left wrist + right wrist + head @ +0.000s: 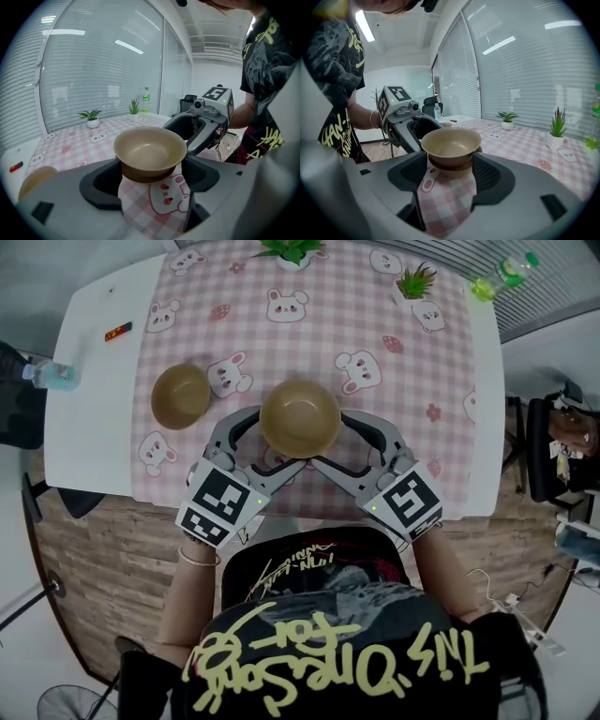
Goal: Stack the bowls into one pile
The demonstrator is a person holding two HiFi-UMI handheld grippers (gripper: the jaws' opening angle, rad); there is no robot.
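A tan bowl (300,416) with a darker foot sits between both grippers above the near middle of the pink checked tablecloth (309,324). It looks larger than the second tan bowl (181,396), which stands on the cloth to the left, so it seems raised. My left gripper (267,439) comes at it from the left, my right gripper (330,440) from the right. In the left gripper view the jaws flank the bowl (150,152) at its foot. In the right gripper view both jaws press the bowl (451,144) at its foot. The second bowl (38,180) peeks past the left jaw.
Two small potted plants (292,251) (415,282) stand at the table's far edge, with a green bottle (502,273) at the far right corner. A water bottle (52,374) and a small red item (118,331) lie on the white table's left side. A chair (553,442) is at right.
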